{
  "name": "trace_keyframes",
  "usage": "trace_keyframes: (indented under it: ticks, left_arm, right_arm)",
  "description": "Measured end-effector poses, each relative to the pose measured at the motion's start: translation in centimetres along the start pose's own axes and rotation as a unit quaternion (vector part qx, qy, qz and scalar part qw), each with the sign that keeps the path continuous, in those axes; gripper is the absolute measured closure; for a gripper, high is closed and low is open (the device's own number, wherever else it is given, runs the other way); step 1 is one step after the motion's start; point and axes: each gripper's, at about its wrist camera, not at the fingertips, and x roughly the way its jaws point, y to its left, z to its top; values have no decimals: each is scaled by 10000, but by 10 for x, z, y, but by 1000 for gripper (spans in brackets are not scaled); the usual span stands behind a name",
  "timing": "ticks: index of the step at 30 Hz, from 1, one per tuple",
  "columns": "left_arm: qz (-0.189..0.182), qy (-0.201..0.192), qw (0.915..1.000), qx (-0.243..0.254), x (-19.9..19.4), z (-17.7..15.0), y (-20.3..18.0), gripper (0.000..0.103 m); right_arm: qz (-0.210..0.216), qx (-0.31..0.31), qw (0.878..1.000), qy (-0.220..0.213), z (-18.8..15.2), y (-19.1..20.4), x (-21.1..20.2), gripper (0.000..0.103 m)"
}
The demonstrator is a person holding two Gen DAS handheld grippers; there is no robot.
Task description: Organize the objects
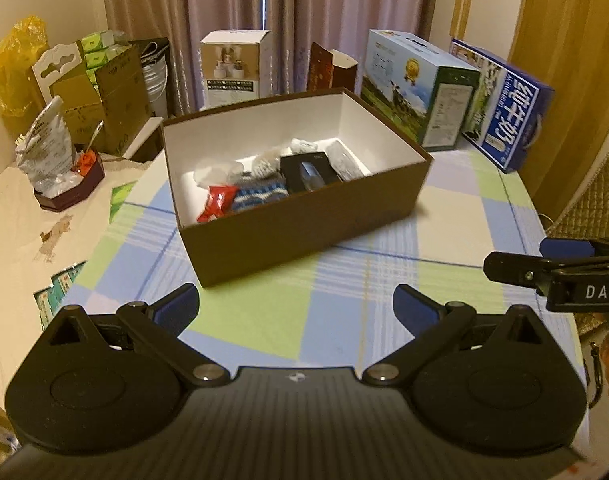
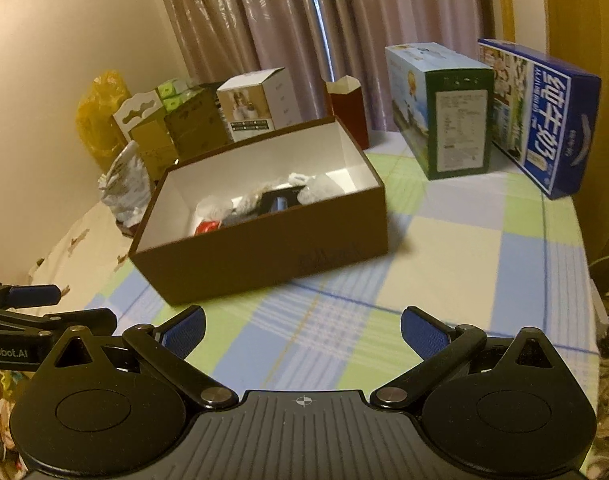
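Both tools empty. Left tool has its fingers spread wide with nothing between them; same for the right tool. Both hover low over the checked worktop, near edge of frame, well short of the box.

Brown box sits centre frame, open top, white inside. Already in it: red packet at the near left, blue knitted piece beside it, black case in the middle, pale grey bits behind. We can't tell what those grey bits are.

We see no loose item on the checked cloth in front of either tool, so our read is the sorting is mostly done or the next pick is off to the side. Clutter at left of frame, the dark tray with a crumpled bag, may be a candidate; not sure.

For the step: we'd pick one target first, keep the fingers wide on approach, come in from above the box rim rather than across it, and keep the two tools apart, since the right one already shows at the right edge of the left view.
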Motion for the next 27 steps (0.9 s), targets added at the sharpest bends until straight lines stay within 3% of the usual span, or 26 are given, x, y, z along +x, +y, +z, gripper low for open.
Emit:
trace_keyframes:
  ticks: [16, 27]
  left_arm:
    - [-236, 148, 9996, -51, -40, -60, -38, 1]
    - [-280, 203, 9994, -35, -58, -84, -52, 1]
  right_arm:
    - [46, -10, 9998, 188, -63, -4, -61, 2]
    - [-12, 44, 9998, 219, -90, -5, -86, 2]
